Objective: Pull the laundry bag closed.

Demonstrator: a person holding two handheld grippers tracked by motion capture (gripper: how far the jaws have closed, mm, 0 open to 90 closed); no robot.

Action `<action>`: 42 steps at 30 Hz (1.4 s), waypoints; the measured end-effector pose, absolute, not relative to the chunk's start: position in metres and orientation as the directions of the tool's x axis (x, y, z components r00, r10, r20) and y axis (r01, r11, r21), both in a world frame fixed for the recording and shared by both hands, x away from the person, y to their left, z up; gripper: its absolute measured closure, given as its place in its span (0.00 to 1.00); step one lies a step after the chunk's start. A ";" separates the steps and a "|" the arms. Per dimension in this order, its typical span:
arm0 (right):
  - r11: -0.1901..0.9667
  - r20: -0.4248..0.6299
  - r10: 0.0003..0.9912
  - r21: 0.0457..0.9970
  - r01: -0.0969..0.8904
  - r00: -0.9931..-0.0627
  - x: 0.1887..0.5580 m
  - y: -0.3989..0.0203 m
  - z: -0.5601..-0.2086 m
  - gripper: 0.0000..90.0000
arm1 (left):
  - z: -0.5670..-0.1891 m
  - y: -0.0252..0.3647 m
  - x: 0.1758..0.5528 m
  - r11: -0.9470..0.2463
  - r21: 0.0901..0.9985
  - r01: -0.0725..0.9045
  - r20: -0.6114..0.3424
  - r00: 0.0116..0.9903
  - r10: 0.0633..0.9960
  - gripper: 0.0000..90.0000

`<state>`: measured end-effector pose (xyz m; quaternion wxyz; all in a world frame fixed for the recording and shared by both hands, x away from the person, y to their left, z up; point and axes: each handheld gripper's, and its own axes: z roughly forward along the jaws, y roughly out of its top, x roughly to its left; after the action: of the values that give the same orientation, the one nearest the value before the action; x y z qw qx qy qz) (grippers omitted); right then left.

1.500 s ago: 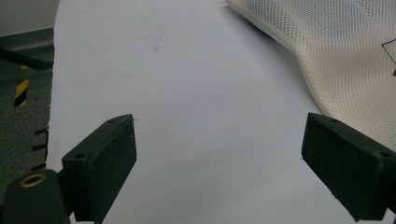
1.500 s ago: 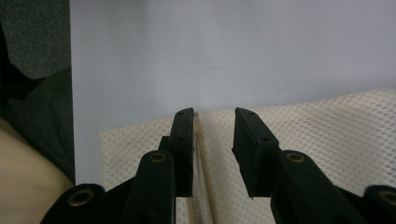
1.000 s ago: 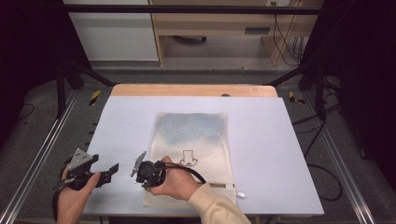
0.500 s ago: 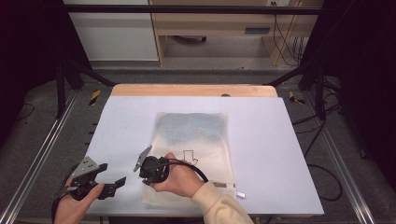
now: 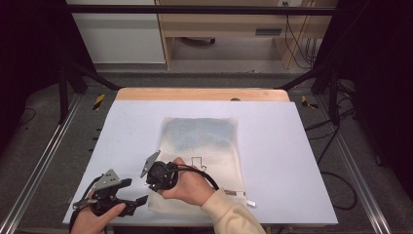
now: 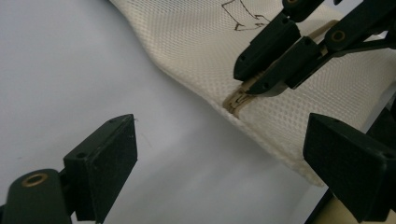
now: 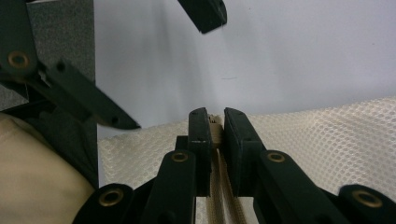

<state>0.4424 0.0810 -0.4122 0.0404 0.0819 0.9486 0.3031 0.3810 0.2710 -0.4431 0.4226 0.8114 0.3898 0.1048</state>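
The left tool (image 5: 139, 202) sits at the near left edge of the table (image 5: 292, 161). Its jaws are wide apart and hold nothing. Just in front of it, between its two pads (image 6: 107, 156), you see bare table and the edge of the mesh bag (image 5: 214, 161). The bag lies flat on the table, to the right of this tool and very near it, but not touching.

A bit to the right is the right tool (image 5: 151, 180). It rests on the near left corner of the bag. Its jaws have just been closing, and now they pinch the end of the zipper (image 7: 214, 133). In the right tool's own view the little tan piece sits tight between the two pads. It may be the zipper pull, but it is too hidden to be sure.

The bag spreads away to the right of that tool, with a black arrow (image 5: 198, 163) drawn on it and something blue (image 5: 204, 134) inside at the far end.

What could go wrong? The tan piece is small, so the right tool could slip off if it pulls fast. Also, nothing holds the bag down yet. If the right tool pulls now, the whole bag may slide or bunch up and the zipper will not move. And if the left tool shuts too early, it may grab only air or table.
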 end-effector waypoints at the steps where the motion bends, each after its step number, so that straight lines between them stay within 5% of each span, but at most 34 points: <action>1: 0.803 -0.030 0.178 0.583 0.127 -0.984 0.442 0.081 -0.412 0.91 | -0.444 0.268 0.381 -0.336 0.772 0.539 -0.162 0.679 0.716 0.15; 10: 0.797 -0.044 0.178 0.592 0.117 -0.983 0.441 0.079 -0.408 0.91 | -0.454 0.255 0.388 -0.336 0.749 0.570 -0.210 0.687 0.696 0.22; 26: 0.785 -0.071 0.171 0.612 0.093 -0.983 0.441 0.076 -0.399 0.91 | -0.468 0.248 0.407 -0.312 0.720 0.620 -0.353 0.714 0.604 0.50; 36: 0.785 -0.069 0.176 0.612 0.098 -0.982 0.439 0.077 -0.400 0.91 | -0.477 0.246 0.417 -0.264 0.706 0.657 -0.454 0.706 0.543 0.56; 42: 0.785 -0.059 0.185 0.610 0.111 -0.981 0.439 0.077 -0.400 0.91 | -0.478 0.241 0.418 -0.283 0.713 0.642 -0.437 0.722 0.536 0.56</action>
<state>0.4388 0.0771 -0.4005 0.0577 0.0785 0.9429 0.3185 0.4177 0.2408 -0.4780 0.4718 0.7991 0.3684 -0.0561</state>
